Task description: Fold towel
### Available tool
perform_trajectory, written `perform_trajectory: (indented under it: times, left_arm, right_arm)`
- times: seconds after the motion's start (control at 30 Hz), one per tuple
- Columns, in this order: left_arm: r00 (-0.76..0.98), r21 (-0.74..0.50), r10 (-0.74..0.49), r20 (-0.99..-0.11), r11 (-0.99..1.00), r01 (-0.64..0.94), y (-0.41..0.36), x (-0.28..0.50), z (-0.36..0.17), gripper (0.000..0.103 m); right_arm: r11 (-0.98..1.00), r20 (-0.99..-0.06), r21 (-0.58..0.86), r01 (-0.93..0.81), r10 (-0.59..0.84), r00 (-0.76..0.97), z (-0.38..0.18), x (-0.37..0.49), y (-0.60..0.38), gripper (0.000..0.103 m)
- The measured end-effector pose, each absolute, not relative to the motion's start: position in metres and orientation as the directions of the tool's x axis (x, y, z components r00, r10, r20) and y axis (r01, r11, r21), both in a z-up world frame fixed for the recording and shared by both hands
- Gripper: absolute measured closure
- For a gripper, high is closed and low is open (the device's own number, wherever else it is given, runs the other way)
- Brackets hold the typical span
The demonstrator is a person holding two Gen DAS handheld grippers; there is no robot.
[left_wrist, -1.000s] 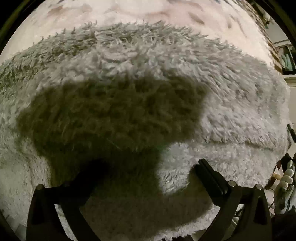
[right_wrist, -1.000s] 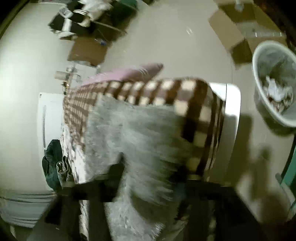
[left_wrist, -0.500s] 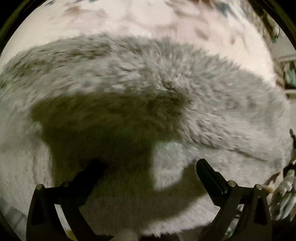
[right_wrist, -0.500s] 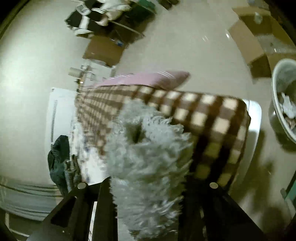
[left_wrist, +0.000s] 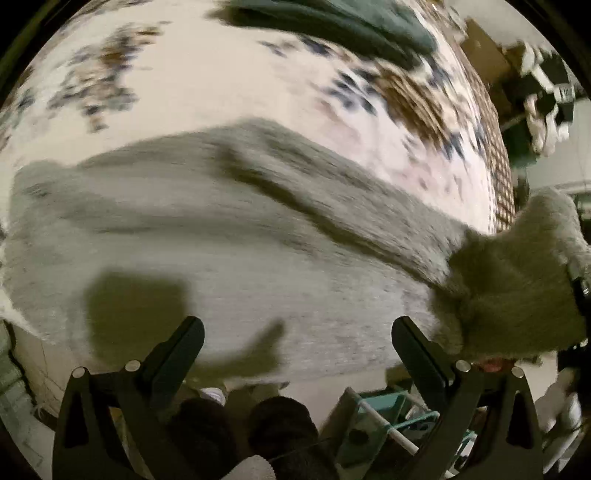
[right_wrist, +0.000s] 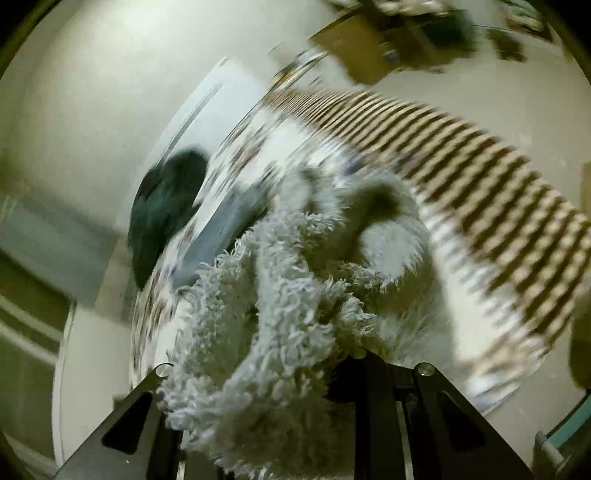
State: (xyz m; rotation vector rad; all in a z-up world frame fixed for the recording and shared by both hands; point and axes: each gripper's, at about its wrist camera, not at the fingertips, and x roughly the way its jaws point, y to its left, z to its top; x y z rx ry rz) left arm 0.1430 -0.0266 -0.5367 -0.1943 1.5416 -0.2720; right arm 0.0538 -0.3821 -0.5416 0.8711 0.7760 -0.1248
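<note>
A shaggy grey towel (left_wrist: 258, 236) lies spread across a floral bed sheet (left_wrist: 207, 74) in the left wrist view. My left gripper (left_wrist: 299, 334) hovers over the towel's near edge, open, with nothing between its fingers. The towel's right corner (left_wrist: 517, 280) is lifted and bunched at the right edge of that view. In the right wrist view my right gripper (right_wrist: 280, 373) is shut on that bunched towel (right_wrist: 288, 295). The pile covers its fingertips. Both views are motion-blurred.
A dark green garment (left_wrist: 332, 22) lies on the far side of the bed (right_wrist: 166, 210). A brown checked blanket (right_wrist: 498, 177) covers the bed's end. A teal rack (left_wrist: 388, 417) and dark shapes (left_wrist: 277, 424) sit below the near edge. Cardboard boxes (right_wrist: 354, 51) stand on the floor.
The left gripper has pulled back and up from the towel, so more of the bed shows. The right gripper, still holding the corner, has swung over the bed.
</note>
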Motion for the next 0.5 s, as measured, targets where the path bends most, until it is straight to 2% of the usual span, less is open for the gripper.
perform_trajectory:
  times: [0.1,0.23,0.33,0.4,0.43,0.5]
  left_arm:
    - [0.037,-0.286,-0.286,-0.957,0.958,0.003,0.026,0.142,-0.537,0.000]
    - [0.044,-0.260,-0.258,-0.965,0.964,-0.060,0.077,0.136,-0.551,0.000]
    - [0.042,-0.231,-0.228,-0.973,0.968,-0.093,0.105,0.132,-0.562,0.000]
    - [0.041,-0.222,-0.219,-0.975,0.969,-0.105,0.117,0.132,-0.568,0.000]
    - [0.043,-0.223,-0.219,-0.975,0.969,-0.108,0.121,0.133,-0.567,0.000]
    - [0.057,-0.240,-0.235,-0.970,0.964,-0.111,0.120,0.140,-0.565,0.000]
  right_arm:
    - [0.702,-0.684,0.630,0.333,0.299,0.665,-0.561,0.076,-0.301,0.080]
    - [0.784,-0.759,0.562,0.262,0.365,0.539,-0.617,0.096,-0.192,0.080]
    - [0.862,-0.834,0.457,0.221,0.329,0.443,-0.659,0.104,-0.135,0.079]
    - [0.898,-0.887,0.386,0.211,0.299,0.351,-0.679,0.107,-0.111,0.073]
    - [0.910,-0.904,0.363,0.203,0.290,0.314,-0.683,0.107,-0.105,0.067]
    - [0.890,-0.882,0.423,0.170,0.361,0.303,-0.677,0.104,-0.105,0.027]
